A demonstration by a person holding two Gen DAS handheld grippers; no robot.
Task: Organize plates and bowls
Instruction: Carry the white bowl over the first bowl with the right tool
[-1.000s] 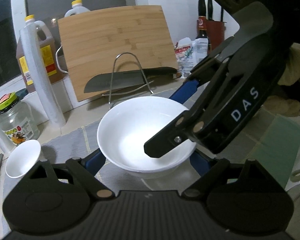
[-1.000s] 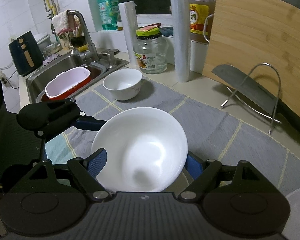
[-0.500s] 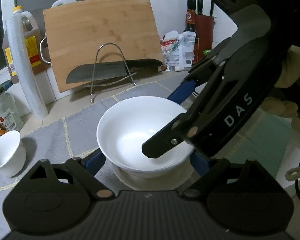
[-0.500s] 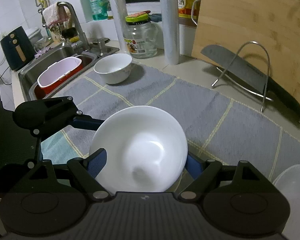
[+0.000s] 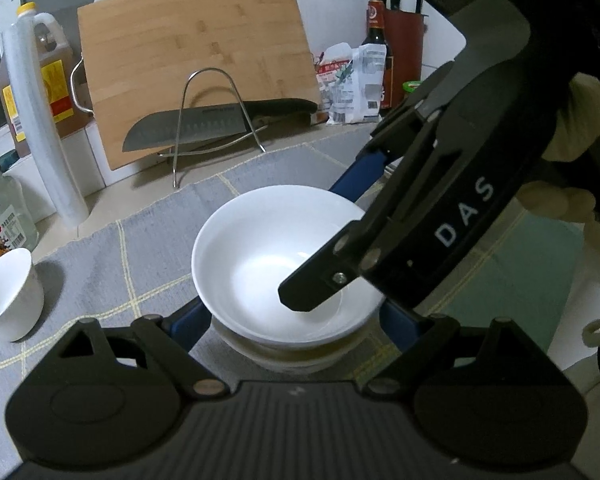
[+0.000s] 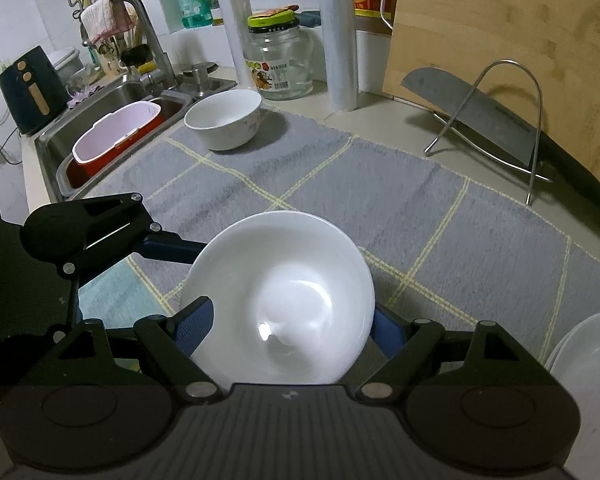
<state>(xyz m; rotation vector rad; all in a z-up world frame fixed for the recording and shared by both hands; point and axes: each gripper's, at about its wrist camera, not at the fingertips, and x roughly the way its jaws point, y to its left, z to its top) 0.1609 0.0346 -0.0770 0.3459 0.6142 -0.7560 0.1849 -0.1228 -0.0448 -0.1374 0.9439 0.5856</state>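
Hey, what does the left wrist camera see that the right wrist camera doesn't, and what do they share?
Only the left wrist view shows the knife block, the dark bottle and food packets.

Only the right wrist view shows the sink, the faucet and the red-and-white container.

Both show the white bowl between both grippers, the smaller bowl, the cutting board and the knife.

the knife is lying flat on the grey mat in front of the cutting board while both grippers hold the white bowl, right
Not quite. The knife rests on the wire rack in front of the cutting board, off the grey mat, as the left wrist view shows. Both the left gripper and right gripper do hold the white bowl.
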